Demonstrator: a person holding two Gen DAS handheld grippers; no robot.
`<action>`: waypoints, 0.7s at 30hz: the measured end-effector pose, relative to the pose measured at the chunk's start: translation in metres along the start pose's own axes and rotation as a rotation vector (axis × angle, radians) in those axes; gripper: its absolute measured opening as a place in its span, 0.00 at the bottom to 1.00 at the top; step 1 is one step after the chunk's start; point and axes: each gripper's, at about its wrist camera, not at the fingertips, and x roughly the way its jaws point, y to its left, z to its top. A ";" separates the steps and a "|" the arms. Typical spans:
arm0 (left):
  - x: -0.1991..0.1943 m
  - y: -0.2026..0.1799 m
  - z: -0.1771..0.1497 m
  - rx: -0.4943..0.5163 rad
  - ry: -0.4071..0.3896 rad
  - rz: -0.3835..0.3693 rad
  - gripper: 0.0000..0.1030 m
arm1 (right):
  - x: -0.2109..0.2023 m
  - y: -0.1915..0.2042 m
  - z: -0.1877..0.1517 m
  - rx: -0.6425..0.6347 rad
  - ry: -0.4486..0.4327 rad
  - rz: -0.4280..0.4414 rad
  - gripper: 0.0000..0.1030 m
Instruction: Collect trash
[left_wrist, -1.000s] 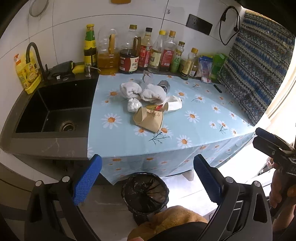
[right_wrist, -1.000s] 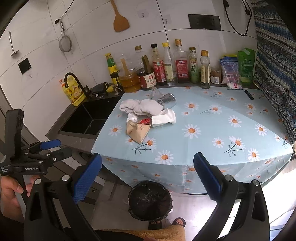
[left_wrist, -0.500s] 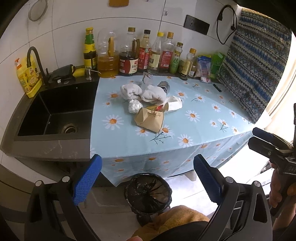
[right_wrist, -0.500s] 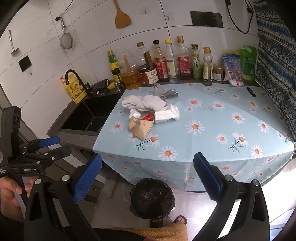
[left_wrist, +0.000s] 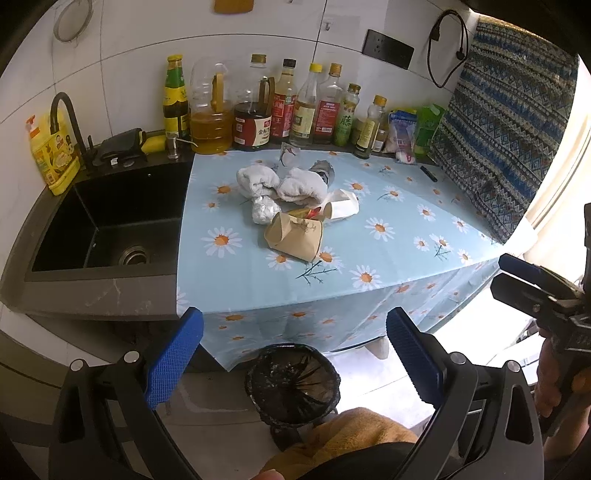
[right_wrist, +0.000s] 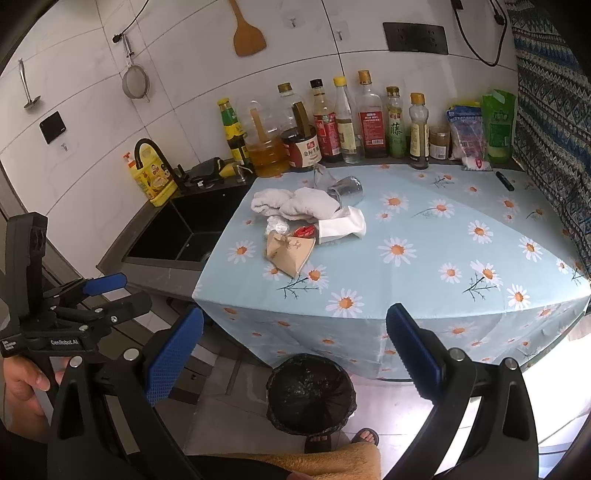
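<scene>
Daisy-patterned counter (right_wrist: 424, 236) carries the trash (right_wrist: 291, 251) near its sink-side edge, while I hold both grippers (left_wrist: 295, 354) (right_wrist: 295, 354) spread wide, empty, above the bin (right_wrist: 310, 398); mine reads "GenRobot.AI".

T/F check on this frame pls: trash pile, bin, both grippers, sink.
1. The brown paper cup lies on its side on the tablecloth. True.
2. The bin stands on the counter. False: it is on the floor, in front of the table.
3. The left gripper holds a tissue. False: open and empty.
4. The right gripper is open. True.
5. The sink is full of dishes. False: it looks empty.
</scene>
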 end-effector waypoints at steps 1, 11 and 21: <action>-0.001 0.001 -0.001 0.000 -0.001 -0.001 0.93 | 0.000 0.002 0.000 -0.006 -0.002 -0.005 0.95; -0.010 0.015 -0.004 -0.023 -0.021 0.003 0.93 | -0.004 0.009 -0.002 -0.004 -0.008 -0.006 0.95; -0.009 0.010 -0.003 0.004 -0.022 -0.026 0.93 | -0.011 0.014 -0.008 -0.002 -0.027 -0.021 0.95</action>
